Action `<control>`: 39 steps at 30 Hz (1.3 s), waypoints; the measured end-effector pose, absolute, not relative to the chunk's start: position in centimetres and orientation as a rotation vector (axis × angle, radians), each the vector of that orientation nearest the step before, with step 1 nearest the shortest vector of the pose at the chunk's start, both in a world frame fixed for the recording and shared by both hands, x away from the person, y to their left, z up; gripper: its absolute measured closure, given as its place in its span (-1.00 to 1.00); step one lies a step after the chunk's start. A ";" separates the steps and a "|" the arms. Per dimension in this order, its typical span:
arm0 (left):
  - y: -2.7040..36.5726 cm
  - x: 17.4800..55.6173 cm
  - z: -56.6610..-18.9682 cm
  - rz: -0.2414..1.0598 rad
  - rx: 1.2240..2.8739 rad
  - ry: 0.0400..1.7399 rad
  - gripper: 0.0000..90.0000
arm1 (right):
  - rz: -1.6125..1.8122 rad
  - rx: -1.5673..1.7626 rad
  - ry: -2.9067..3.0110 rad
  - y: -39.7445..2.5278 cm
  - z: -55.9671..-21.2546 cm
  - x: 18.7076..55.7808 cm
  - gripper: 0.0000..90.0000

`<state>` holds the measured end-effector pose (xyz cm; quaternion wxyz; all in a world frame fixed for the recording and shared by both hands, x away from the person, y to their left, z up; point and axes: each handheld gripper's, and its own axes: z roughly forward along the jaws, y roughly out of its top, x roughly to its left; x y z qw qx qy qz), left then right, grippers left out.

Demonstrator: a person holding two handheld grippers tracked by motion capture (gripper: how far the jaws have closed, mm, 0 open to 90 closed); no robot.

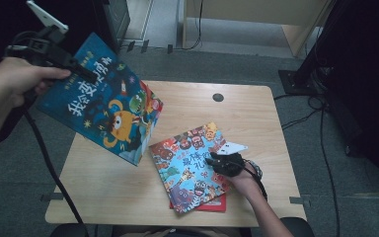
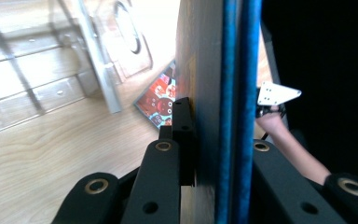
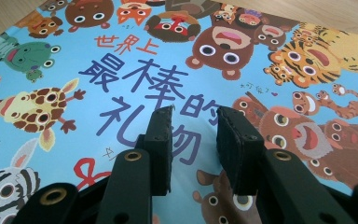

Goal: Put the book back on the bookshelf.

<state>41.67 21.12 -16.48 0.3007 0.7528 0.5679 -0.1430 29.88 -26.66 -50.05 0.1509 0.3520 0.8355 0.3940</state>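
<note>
Left tongs [image 1: 86,74] raised high at far left, arm reaching in from the left edge — jaws clamped tight, fist wrapped round the handle. Right tongs [image 3: 193,122] low, wrist bent, forearm from bottom edge — jaws slightly apart, pointing down.

You're in some office or lab room: grey carpet floor [image 1: 19,168], loose cables [image 1: 321,123], small wooden worktop [image 1: 256,113], pale cabinet [image 1: 256,12] behind.
</note>
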 end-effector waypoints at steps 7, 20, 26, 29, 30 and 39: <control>25.7 41.3 -15.3 -0.319 1.912 1.570 0.84 | 1.131 1.011 2.399 -26.7 -50.1 29.9 0.47; 33.6 40.4 -14.9 -0.233 1.777 1.737 0.84 | 1.135 1.009 2.397 -26.7 -50.1 29.9 0.48; 36.1 40.3 -15.3 -0.202 1.747 1.806 0.83 | 1.134 1.005 2.400 -26.7 -50.1 29.9 0.49; 36.5 40.6 -16.0 -0.174 1.754 1.842 0.83 | 1.135 1.003 2.401 -26.7 -50.1 29.9 0.49; 36.4 40.8 -16.2 -0.169 1.762 1.853 0.84 | 1.137 1.004 2.400 -26.7 -50.1 29.9 0.49; 35.1 42.9 -18.7 -0.172 1.805 1.903 0.84 | 1.137 1.002 2.400 -26.6 -50.1 29.9 0.49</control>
